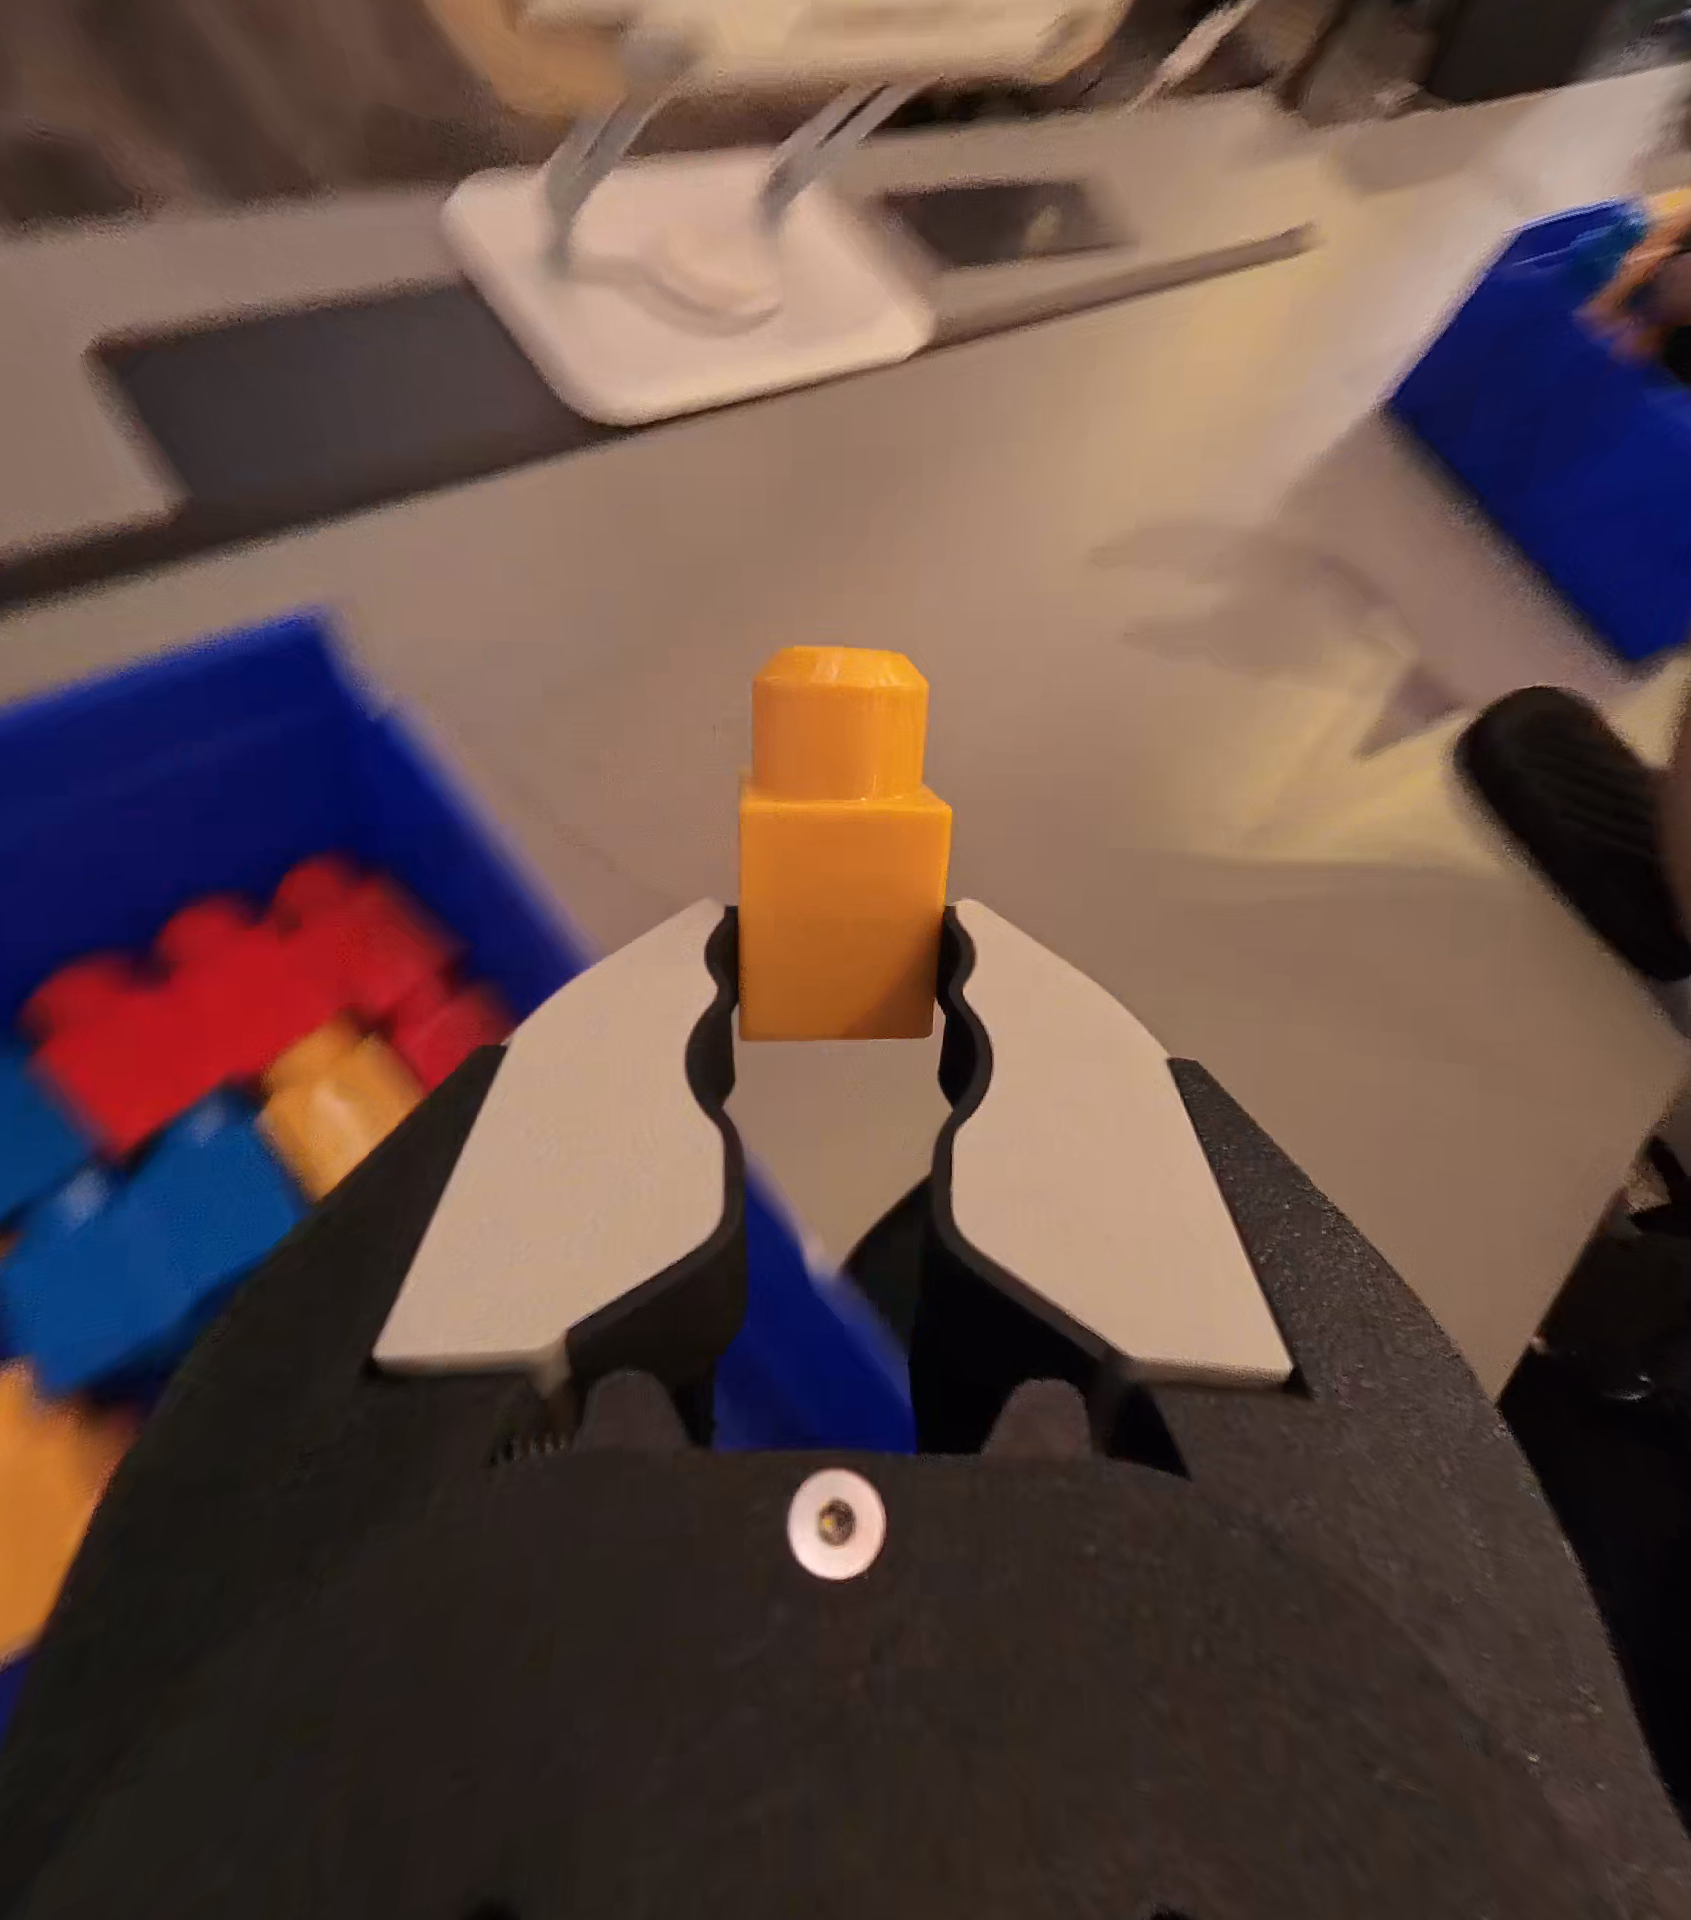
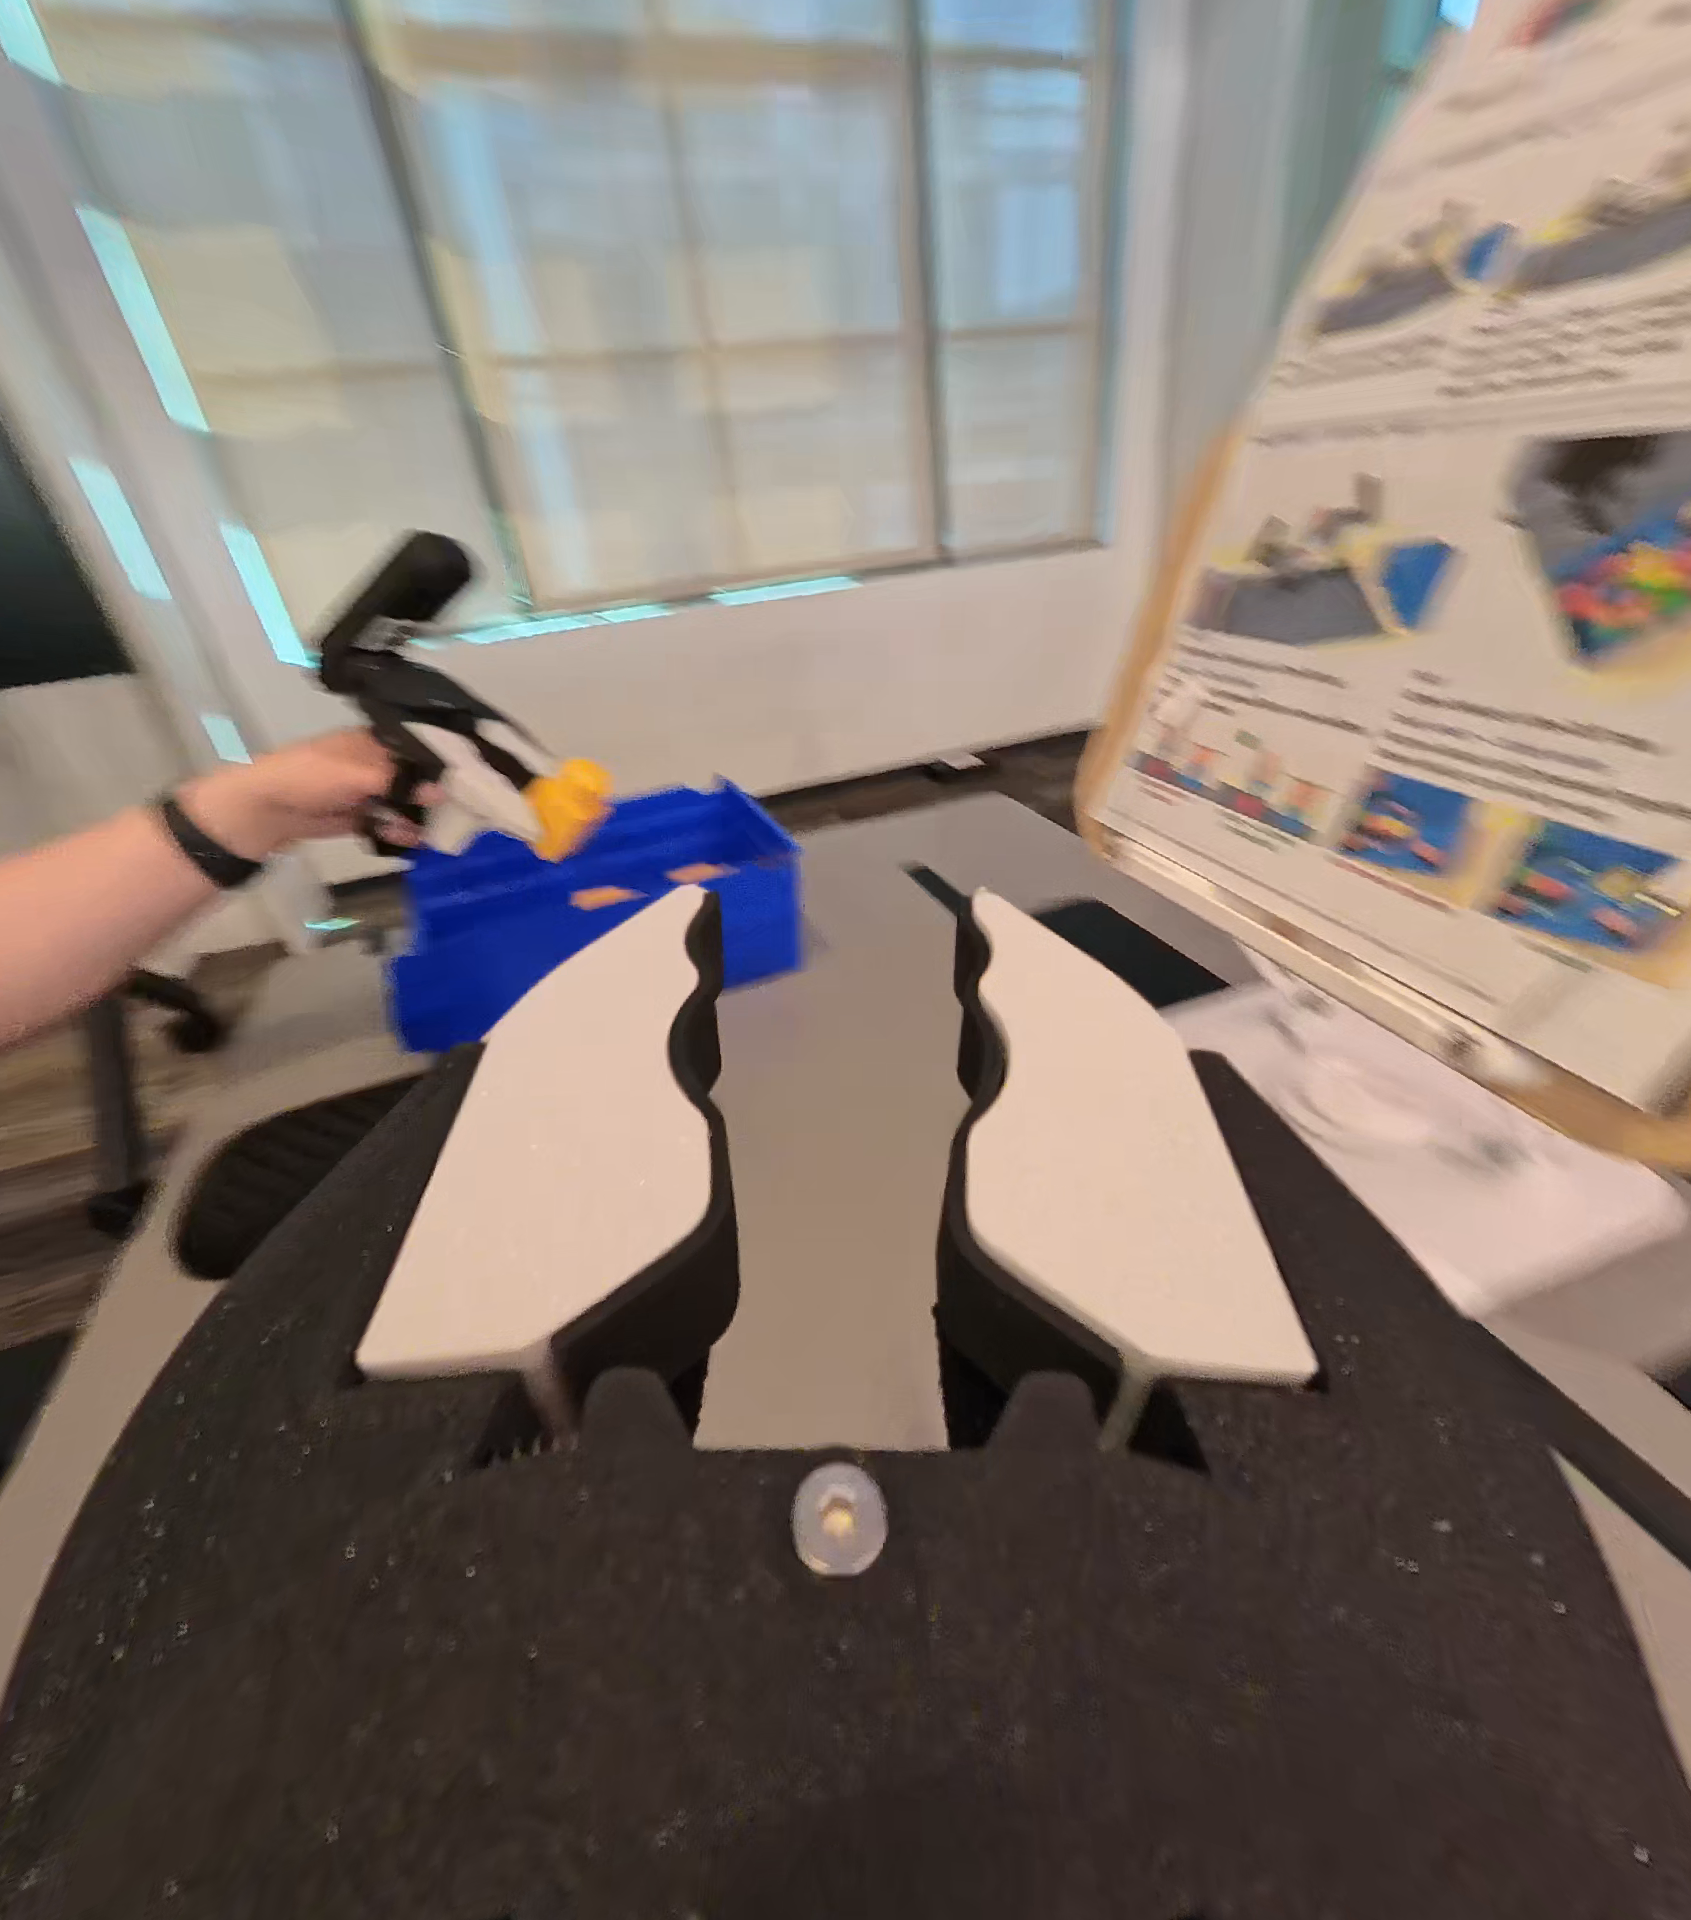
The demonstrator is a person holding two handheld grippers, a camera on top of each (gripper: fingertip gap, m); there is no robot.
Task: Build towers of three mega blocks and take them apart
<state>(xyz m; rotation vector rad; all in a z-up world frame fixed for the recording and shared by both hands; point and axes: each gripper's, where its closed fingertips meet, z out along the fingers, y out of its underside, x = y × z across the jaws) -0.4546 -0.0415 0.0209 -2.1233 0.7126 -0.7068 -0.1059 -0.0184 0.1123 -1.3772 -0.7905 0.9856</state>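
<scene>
left gripper (image 1: 836, 971) holding a single-stud orange plastic block (image 1: 839, 862); right gripper (image 2: 836, 961) empty.
the left jaws are clamped on the lower sides of the orange block, stud up, held above the pale grey desk (image 1: 924, 582) just right of a blue plastic bin (image 1: 197, 727) of red, blue and orange blocks. the right jaws stand apart with nothing between them, over the desk, a second blue bin (image 1: 1568, 447) at far right. an instruction board (image 2: 1495, 520) stands to the right.
</scene>
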